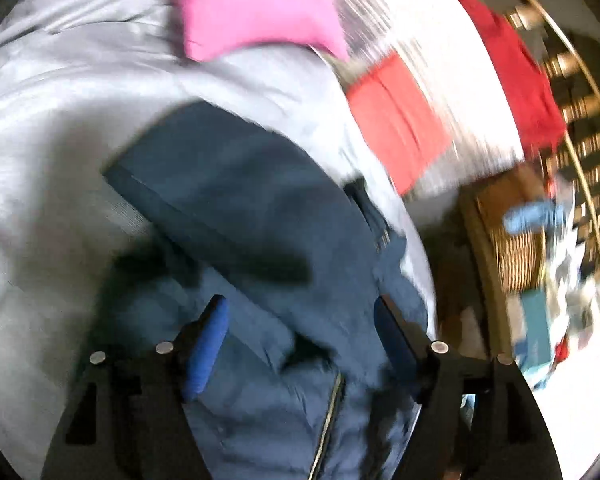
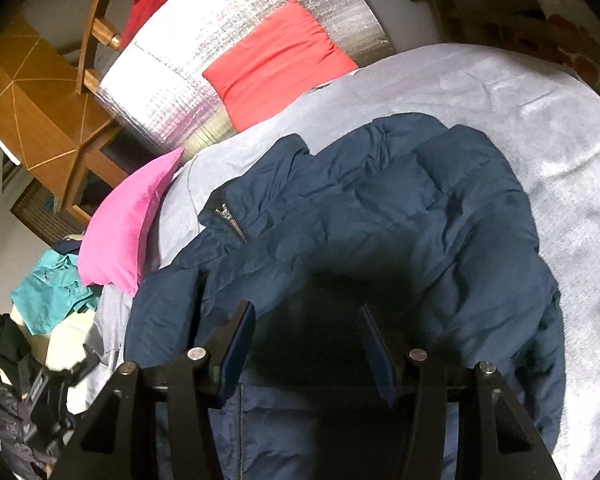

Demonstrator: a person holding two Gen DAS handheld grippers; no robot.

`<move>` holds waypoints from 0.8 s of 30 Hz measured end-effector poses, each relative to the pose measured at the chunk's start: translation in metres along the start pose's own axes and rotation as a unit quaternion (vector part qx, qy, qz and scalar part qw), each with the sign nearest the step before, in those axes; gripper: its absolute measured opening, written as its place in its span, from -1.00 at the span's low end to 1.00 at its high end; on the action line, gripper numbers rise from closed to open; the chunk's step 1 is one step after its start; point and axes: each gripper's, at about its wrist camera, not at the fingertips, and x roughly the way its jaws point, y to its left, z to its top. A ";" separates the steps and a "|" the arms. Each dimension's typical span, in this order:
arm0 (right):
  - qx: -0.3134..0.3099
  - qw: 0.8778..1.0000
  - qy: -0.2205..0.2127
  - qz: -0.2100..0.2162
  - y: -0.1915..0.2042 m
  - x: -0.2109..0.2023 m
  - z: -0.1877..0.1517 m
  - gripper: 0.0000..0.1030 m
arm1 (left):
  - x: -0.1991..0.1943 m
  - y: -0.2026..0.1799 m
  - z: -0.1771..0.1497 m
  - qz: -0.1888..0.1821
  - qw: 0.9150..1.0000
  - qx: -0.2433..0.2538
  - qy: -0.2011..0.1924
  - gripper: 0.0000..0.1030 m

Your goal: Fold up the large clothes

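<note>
A dark blue puffer jacket (image 1: 240,200) (image 2: 400,208) lies crumpled on a pale grey sheet (image 1: 60,120) (image 2: 500,88), its zipper showing near the collar. The left gripper (image 1: 300,320) hovers over the jacket's zipped front. Its blue pads (image 1: 208,340) stand wide apart with nothing pinched between them; this view is motion-blurred. The right gripper (image 2: 308,312) is low over the jacket's near edge, casting a dark shadow on the fabric. Its jaws are apart and the pads do not press on cloth.
A pink pillow (image 2: 128,224) (image 1: 252,4) rests at the sheet's edge. A red cushion (image 2: 280,64) (image 1: 396,120) lies on a silver foil mat (image 2: 204,40). A red cloth (image 1: 520,72), a wooden chair (image 2: 96,32) and a clothes pile (image 2: 52,288) surround the bed.
</note>
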 end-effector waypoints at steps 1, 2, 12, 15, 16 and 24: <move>-0.006 1.000 0.001 -0.002 0.003 0.001 -0.001 0.11 | 0.002 0.008 0.006 -0.002 1.000 -0.021 -0.009 0.46; -0.010 1.000 0.001 -0.004 0.005 0.003 -0.002 0.11 | 0.004 0.016 0.009 -0.007 0.999 -0.041 -0.013 0.46; -0.020 1.000 0.007 -0.012 0.007 0.017 -0.001 0.11 | 0.022 0.056 0.032 -0.064 0.988 -0.135 -0.033 0.40; -0.025 1.000 0.010 -0.012 0.008 0.019 -0.001 0.11 | 0.022 0.061 0.034 -0.063 0.989 -0.131 -0.041 -0.06; -0.028 0.999 0.009 -0.013 0.008 0.019 -0.001 0.11 | 0.024 0.063 0.034 -0.059 0.989 -0.130 -0.042 -0.26; -0.030 0.999 0.001 -0.023 -0.001 0.013 0.003 0.11 | 0.037 0.053 0.035 -0.022 0.993 -0.108 -0.044 -0.54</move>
